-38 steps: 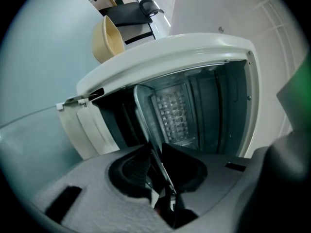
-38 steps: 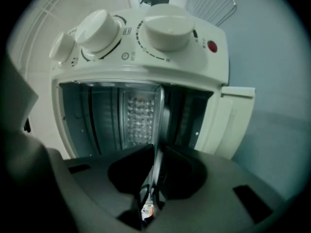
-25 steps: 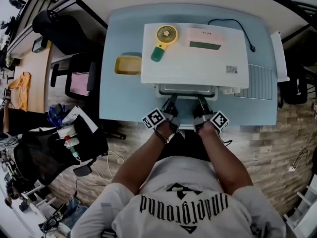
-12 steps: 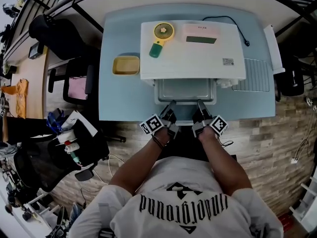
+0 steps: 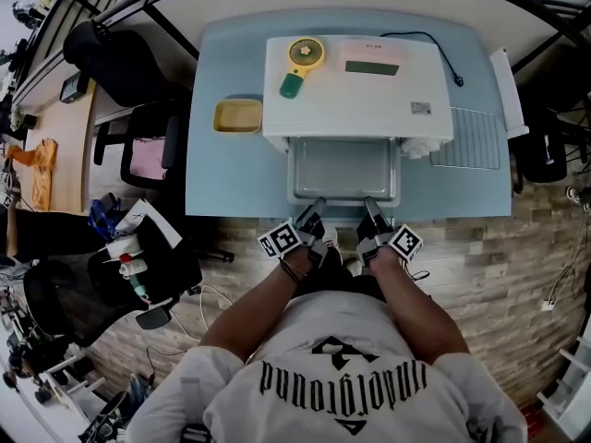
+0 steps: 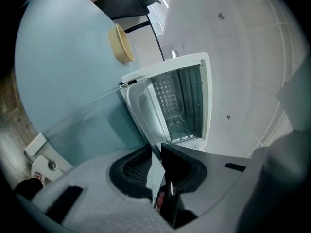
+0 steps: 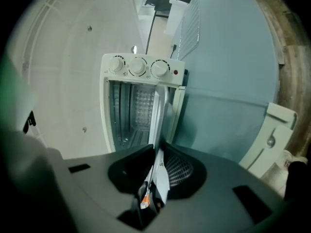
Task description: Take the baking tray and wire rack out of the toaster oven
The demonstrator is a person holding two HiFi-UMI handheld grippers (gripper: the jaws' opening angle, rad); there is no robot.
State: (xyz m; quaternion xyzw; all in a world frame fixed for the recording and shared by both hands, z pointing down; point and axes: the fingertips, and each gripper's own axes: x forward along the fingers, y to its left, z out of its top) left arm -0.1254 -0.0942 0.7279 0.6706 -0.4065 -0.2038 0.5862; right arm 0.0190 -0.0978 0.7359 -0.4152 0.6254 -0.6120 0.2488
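The metal baking tray sticks halfway out of the white toaster oven, above the oven's lowered glass door. My left gripper is shut on the tray's front rim at the left, and my right gripper is shut on the same rim at the right. In the left gripper view the thin tray edge runs between the pads of the left gripper. The right gripper view shows the same, with the tray pinched by the right gripper. A wire rack lies on the table right of the oven.
A yellow hand fan lies on the oven's top. A yellow dish sits on the blue table left of the oven. The door's white handle hangs past the table's front edge. Chairs and clutter stand at the left.
Both grippers have drawn back toward me with the tray, which has slid further out of the oven; much more of it shows.
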